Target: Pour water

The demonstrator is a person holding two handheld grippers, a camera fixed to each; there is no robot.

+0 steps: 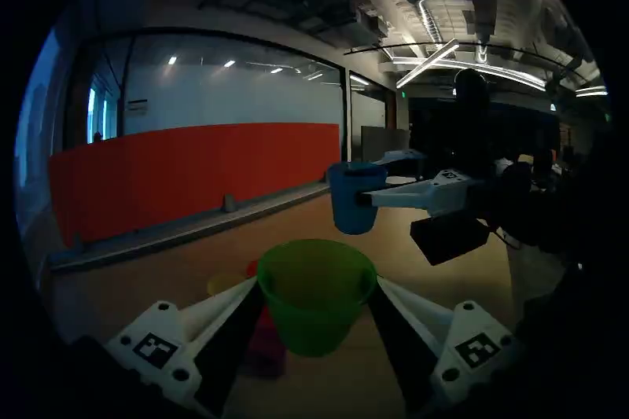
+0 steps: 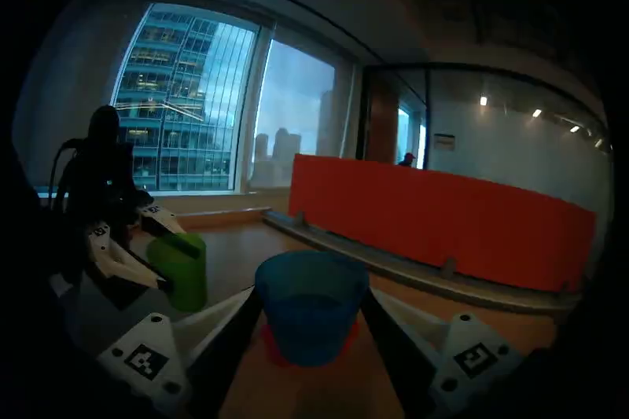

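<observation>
Left gripper view, cups: two. One green cup (image 1: pixel 317 297) stands upright, clamped between both fingers of the left hand-held gripper (image 1: pixel 317 285). One blue cup (image 1: pixel 352 197) is beyond it, upright.
Left gripper view, other tool: one right hand-held gripper (image 1: pixel 376 181), gripping the blue cup.
Right gripper view, cups: two. The blue cup (image 2: pixel 310 305) is pinched by the right hand-held gripper (image 2: pixel 310 301). The green cup (image 2: pixel 182 270) is at left, in the left hand-held gripper (image 2: pixel 174 258).
Worktop: one, wooden (image 2: pixel 236 254).
</observation>
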